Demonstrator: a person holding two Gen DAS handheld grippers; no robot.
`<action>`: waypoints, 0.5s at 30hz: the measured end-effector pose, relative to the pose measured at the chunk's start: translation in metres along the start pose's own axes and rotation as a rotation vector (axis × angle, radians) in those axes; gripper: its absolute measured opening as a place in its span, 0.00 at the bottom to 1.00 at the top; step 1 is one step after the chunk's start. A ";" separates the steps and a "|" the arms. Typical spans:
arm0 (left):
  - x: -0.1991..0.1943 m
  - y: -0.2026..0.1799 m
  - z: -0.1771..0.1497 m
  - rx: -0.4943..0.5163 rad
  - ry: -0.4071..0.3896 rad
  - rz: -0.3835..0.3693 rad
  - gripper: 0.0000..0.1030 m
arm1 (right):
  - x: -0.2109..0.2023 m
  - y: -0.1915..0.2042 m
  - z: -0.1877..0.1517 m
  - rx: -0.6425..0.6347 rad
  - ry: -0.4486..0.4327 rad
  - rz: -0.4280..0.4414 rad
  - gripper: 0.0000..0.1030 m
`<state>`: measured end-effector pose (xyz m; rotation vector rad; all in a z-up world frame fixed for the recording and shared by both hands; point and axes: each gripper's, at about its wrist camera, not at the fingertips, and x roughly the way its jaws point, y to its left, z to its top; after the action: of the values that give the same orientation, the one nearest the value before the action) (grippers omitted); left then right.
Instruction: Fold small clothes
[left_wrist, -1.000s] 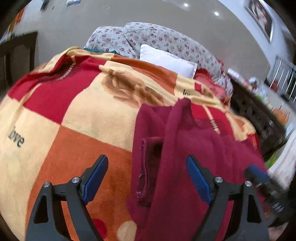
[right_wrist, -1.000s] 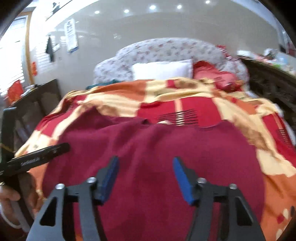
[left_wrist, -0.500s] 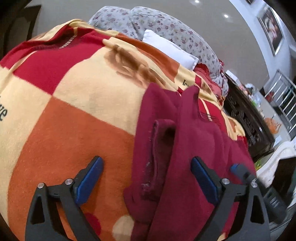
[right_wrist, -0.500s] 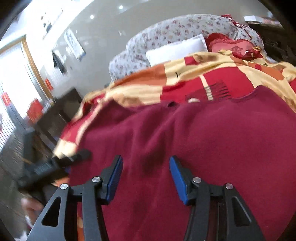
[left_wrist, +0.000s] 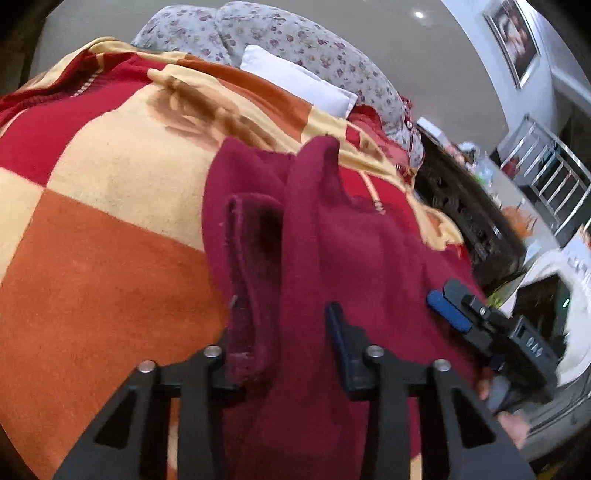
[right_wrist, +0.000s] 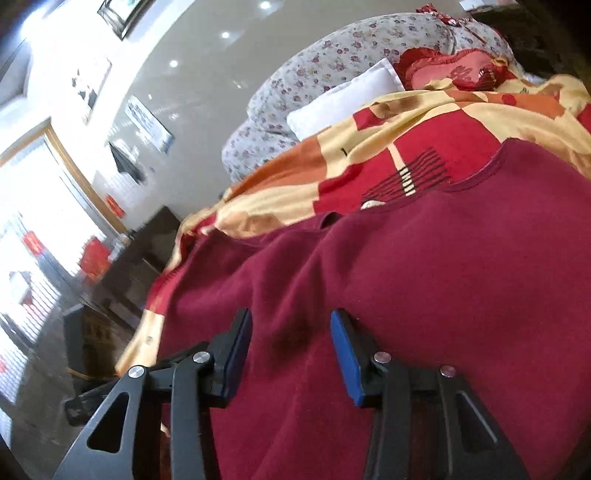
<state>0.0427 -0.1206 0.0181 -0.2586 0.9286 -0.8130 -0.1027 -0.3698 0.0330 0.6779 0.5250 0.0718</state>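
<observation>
A maroon knit garment (left_wrist: 351, 251) lies spread on a checked red, orange and cream blanket (left_wrist: 110, 240). One sleeve with its cuff (left_wrist: 247, 295) is folded inward along the garment's left side. My left gripper (left_wrist: 282, 332) is closing on that bunched sleeve fold. Fabric fills the gap between the jaws and hides the left pad. In the right wrist view the garment (right_wrist: 443, 277) fills the foreground. My right gripper (right_wrist: 291, 347) sits low over its near edge, jaws closing, with a soft ridge of cloth between the pads that is not pinched. The right gripper (left_wrist: 443, 295) also shows at the garment's right edge.
A white pillow (left_wrist: 295, 85) and floral pillows (left_wrist: 295, 40) lie at the bed's head. A dark carved cabinet (left_wrist: 469, 206) runs along the bed's right side. A person's hand (left_wrist: 509, 421) holds the right gripper. Dark furniture (right_wrist: 147, 251) stands left of the bed.
The left jaws went from wide open to close together around the sleeve fold. The right gripper rolled, dropped closer to the garment, and its jaws narrowed slightly.
</observation>
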 end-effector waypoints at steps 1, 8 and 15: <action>-0.004 -0.004 0.001 -0.005 -0.007 -0.010 0.24 | -0.006 -0.003 0.003 0.017 -0.026 0.004 0.48; -0.021 -0.106 -0.011 0.170 -0.038 -0.016 0.22 | -0.065 -0.047 0.017 0.220 -0.231 0.087 0.60; 0.036 -0.185 -0.054 0.356 0.018 0.118 0.29 | -0.080 -0.075 0.018 0.377 -0.266 0.311 0.65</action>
<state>-0.0823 -0.2658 0.0610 0.1120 0.7920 -0.8561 -0.1708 -0.4573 0.0338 1.1173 0.1721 0.1738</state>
